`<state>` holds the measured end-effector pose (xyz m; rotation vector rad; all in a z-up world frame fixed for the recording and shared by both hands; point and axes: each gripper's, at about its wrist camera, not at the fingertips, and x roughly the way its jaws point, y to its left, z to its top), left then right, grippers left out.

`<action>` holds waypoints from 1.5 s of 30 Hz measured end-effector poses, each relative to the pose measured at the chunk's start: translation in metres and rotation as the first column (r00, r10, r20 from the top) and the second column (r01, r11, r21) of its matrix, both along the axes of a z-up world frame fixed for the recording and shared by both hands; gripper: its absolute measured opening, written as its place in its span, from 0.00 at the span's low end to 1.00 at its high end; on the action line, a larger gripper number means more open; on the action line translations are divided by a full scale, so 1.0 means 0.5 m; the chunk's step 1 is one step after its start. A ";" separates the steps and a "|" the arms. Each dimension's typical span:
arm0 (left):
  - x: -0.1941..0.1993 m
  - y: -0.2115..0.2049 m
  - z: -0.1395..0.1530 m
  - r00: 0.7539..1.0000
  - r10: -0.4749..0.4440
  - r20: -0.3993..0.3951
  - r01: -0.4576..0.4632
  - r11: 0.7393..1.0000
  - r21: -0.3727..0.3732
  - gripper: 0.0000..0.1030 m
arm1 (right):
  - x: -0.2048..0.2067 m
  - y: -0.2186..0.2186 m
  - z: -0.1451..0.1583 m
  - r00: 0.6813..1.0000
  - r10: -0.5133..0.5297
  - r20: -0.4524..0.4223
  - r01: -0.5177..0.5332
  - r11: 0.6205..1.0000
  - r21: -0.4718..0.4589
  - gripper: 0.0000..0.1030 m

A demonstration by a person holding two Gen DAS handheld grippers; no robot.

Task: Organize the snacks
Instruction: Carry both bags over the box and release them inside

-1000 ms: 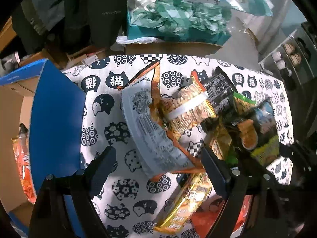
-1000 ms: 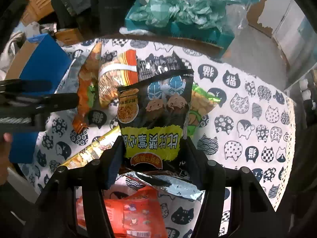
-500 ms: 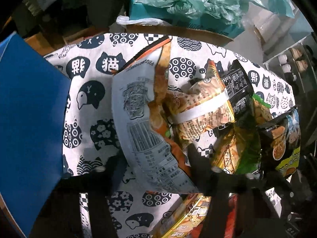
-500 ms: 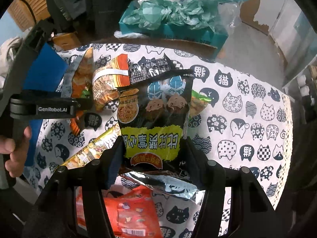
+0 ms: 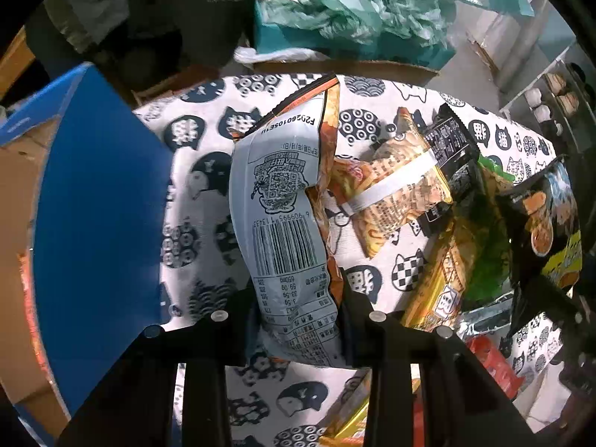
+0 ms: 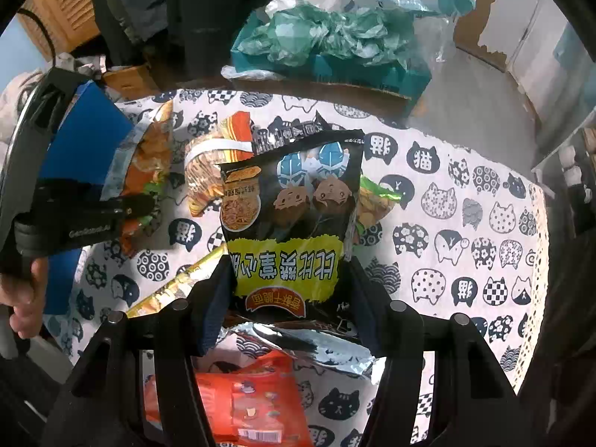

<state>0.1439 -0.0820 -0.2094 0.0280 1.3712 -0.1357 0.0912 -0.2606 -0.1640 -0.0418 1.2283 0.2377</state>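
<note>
Barcode bag (image 5: 287, 223) pinched in left gripper (image 5: 298, 316), black bag (image 6: 290, 219) in right gripper (image 6: 288, 298)

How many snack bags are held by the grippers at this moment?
2. The left gripper holds the grey barcode bag; the right gripper holds the black bag.

Hard sunlight falls in patches on the cat-print tablecloth (image 5: 376, 126), bright at centre and lower right of both frames, with deep shade at the left beside the blue box (image 5: 100, 205). Foil edges of the silver packet (image 6: 316, 346) glare. Fisheye bending curves everything toward the black vignetted corners; the edges are slightly soft.
</note>
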 end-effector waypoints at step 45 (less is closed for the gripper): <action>-0.181 0.116 0.307 0.923 -0.062 0.380 0.040 0.997 0.065 0.34 | -0.041 0.148 0.225 0.971 0.080 0.227 -0.102 0.991 0.085 0.57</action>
